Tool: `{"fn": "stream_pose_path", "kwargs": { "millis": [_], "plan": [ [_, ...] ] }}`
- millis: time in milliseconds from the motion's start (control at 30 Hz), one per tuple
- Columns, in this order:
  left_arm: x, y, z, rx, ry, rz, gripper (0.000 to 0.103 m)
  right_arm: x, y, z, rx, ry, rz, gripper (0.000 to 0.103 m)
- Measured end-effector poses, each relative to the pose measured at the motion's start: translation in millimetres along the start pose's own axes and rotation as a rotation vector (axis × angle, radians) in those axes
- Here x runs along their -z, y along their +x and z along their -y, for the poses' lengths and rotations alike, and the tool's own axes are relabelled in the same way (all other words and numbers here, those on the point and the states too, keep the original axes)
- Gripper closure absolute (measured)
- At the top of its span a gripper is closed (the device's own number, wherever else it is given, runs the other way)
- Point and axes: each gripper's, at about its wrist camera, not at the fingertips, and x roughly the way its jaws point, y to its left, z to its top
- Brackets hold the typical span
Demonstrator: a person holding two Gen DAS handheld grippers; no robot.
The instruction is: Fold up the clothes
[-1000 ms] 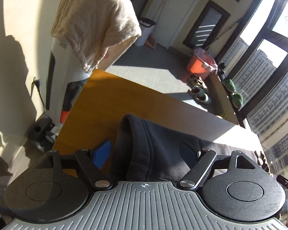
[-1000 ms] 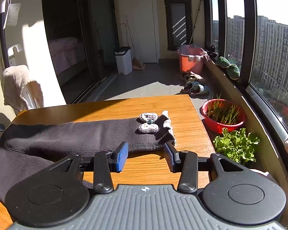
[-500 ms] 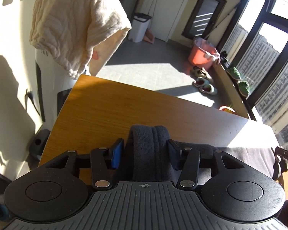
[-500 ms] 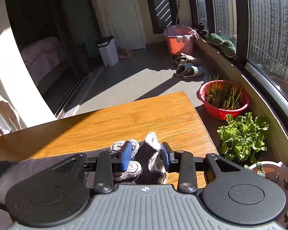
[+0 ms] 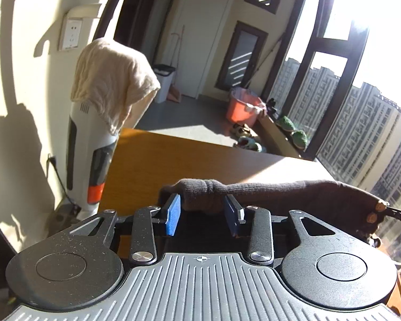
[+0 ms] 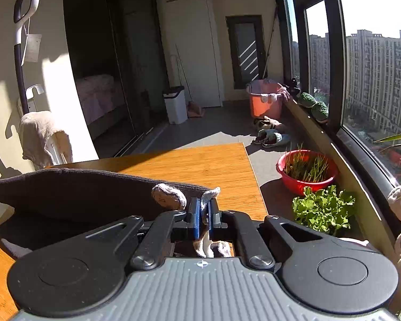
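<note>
above the wooden table (image 6: 200,165), dark knit garment (image 6: 74,195) held taut between both grippers, left gripper (image 5: 203,214) jaws pinching its bunched end, right gripper (image 6: 203,214) jaws pressed onto its pale trim, tabletop beyond bare to its far edge

- A cream cloth (image 5: 112,85) drapes over a white upright vacuum (image 5: 88,144), ahead-left of the left tongs.
- A wooden table (image 6: 200,165) lies ahead of the right tongs.
- A red basin of grass (image 6: 307,171) and a leafy green plant (image 6: 323,208) sit to their right.
- An orange bucket (image 6: 264,101) and a white bin (image 6: 176,104) stand far ahead.
</note>
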Motion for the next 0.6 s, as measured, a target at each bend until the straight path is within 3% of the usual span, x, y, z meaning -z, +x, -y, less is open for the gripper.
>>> {"fn": "stream_pose_path", "kwargs": {
  "millis": [100,233,300,400,467,600],
  "plan": [
    [20.8,-12.9,-14.0,0.005,-0.062,-0.041,0.060,24.6,-14.4,4.2,0.049,-0.021,-0.022,0.097],
    [21.1,-18.9,-16.3,0.042,-0.114,-0.020,0.038,24.6,-23.7,15.7,0.033,0.086,0.002,0.092],
    [17.6,-13.0,-9.1,0.042,-0.101,-0.024,0.030,24.0,-26.9,18.5,0.003,0.139,0.010,0.086],
    [16.5,6.2,4.2,0.026,-0.075,-0.050,0.030,27.9,-29.9,19.1,-0.022,0.197,0.019,0.068],
    [16.6,14.3,18.3,0.026,-0.041,-0.050,0.029,30.3,-29.0,23.0,-0.036,0.248,0.013,0.066],
    [18.3,19.6,49.4,0.102,0.030,-0.039,0.014,35.2,-18.5,32.2,-0.082,0.356,-0.040,0.061]
  ]
}}
